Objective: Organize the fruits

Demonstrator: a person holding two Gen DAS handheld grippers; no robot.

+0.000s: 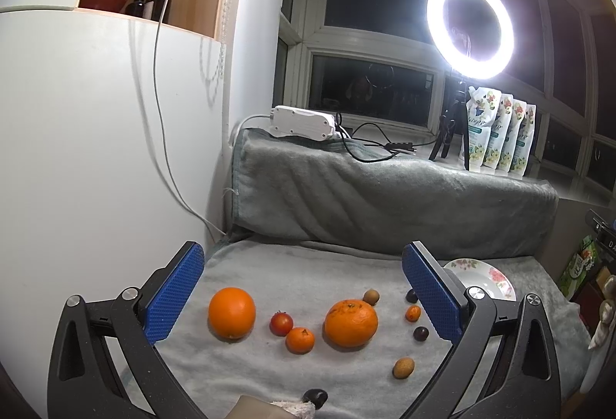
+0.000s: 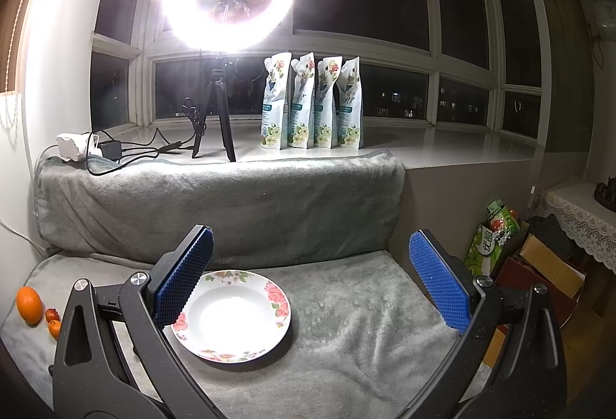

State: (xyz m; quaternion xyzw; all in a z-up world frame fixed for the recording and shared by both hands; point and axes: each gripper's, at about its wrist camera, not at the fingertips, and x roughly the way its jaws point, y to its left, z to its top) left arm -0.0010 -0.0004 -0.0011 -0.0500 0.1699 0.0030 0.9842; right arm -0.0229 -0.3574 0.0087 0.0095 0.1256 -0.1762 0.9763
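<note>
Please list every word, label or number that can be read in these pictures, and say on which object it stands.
Four white pouches on the windowsill: cursive brand, too blurred to read.
Green carton on the floor at right: large Chinese characters, too distorted to read with certainty.
Floral plate, fruits: no text.

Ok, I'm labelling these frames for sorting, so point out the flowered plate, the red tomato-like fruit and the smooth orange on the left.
flowered plate [image 2: 275,294]: right wrist view, on its pink-flowered rim.
red tomato-like fruit [image 1: 281,323]: left wrist view, on its middle.
smooth orange [image 1: 231,312]: left wrist view, on its front face.
</note>
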